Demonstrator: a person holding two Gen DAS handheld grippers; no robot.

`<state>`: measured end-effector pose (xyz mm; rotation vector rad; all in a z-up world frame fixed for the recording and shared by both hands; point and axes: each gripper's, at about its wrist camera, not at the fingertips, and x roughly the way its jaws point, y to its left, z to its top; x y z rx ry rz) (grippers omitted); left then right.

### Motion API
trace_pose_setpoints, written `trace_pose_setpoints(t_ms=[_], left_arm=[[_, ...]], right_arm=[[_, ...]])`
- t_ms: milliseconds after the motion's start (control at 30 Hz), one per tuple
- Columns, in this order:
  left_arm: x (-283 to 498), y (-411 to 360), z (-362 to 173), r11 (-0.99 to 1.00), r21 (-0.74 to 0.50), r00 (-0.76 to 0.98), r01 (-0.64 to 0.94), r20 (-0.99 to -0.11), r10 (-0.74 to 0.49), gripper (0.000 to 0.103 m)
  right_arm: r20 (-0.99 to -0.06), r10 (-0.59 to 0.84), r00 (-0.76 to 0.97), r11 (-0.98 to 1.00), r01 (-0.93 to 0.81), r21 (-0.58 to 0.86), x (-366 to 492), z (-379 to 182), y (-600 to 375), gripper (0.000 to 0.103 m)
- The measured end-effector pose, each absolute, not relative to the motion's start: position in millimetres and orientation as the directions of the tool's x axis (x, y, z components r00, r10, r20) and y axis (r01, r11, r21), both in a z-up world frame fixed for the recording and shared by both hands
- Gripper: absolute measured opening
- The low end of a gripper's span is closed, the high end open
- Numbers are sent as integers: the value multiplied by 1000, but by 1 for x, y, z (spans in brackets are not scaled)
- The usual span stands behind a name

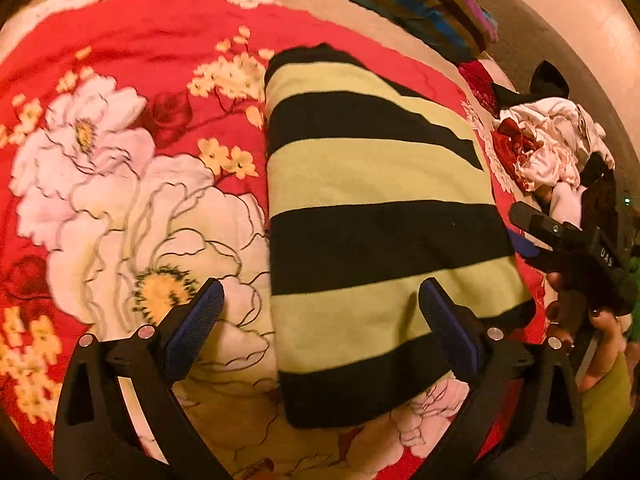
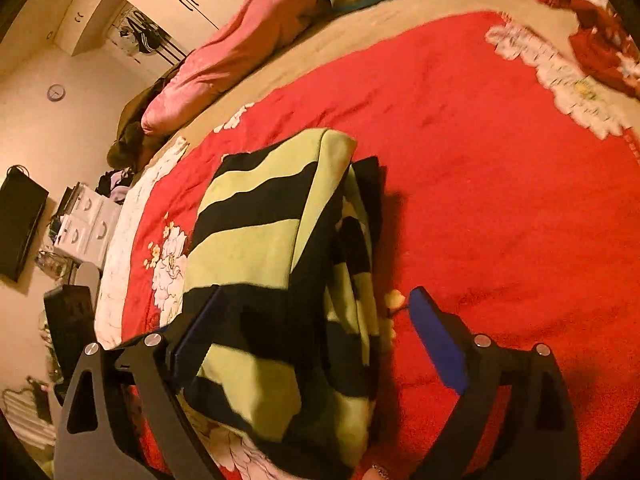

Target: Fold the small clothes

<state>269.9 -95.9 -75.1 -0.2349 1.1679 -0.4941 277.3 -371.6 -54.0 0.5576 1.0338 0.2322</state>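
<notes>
The folded yellow-and-black striped sweater (image 1: 376,208) lies flat on the red floral bedspread (image 1: 120,152) of the bed. Your left gripper (image 1: 320,320) hangs over its near edge, jaws wide apart, nothing clamped. Your right gripper (image 2: 316,340) likewise stands spread, with a fold of the sweater between its blue pads (image 2: 438,344) but not pinched. A heap of unfolded clothes (image 1: 552,148) lies well apart, beyond your right hand (image 1: 592,328).
</notes>
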Motion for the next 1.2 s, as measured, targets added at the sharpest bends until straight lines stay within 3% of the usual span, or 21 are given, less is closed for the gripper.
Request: trace_pose_setpoints(t_ms=[233, 500, 567, 600, 700, 867, 1200], left_arm=[[278, -107, -91, 842, -487, 248, 232, -807, -536, 91], [285, -120, -98, 834, -507, 250, 218, -797, -550, 91], [285, -123, -97, 826, -519, 251, 219, -788, -562, 78], [284, -126, -96, 834, -505, 258, 221, -794, -550, 77], [283, -128, -91, 842, -490, 272, 226, -798, -537, 66], [278, -117, -70, 839, -483, 323, 250, -775, -542, 45], [247, -82, -42, 870, -422, 406, 257, -769, -493, 45]], right_arm=[[-761, 481, 434, 834, 40, 550, 301, -75, -362, 94], [-716, 556, 422, 776, 46, 629, 307, -94, -365, 95], [-705, 567, 427, 775, 15, 632, 308, -92, -361, 90], [-702, 568, 430, 779, -5, 627, 308, -90, -358, 77], [-706, 551, 445, 803, -53, 593, 306, -76, -349, 64], [-682, 548, 484, 806, -88, 585, 296, -54, -343, 59], [-671, 589, 450, 799, -205, 565, 284, -32, -289, 59]])
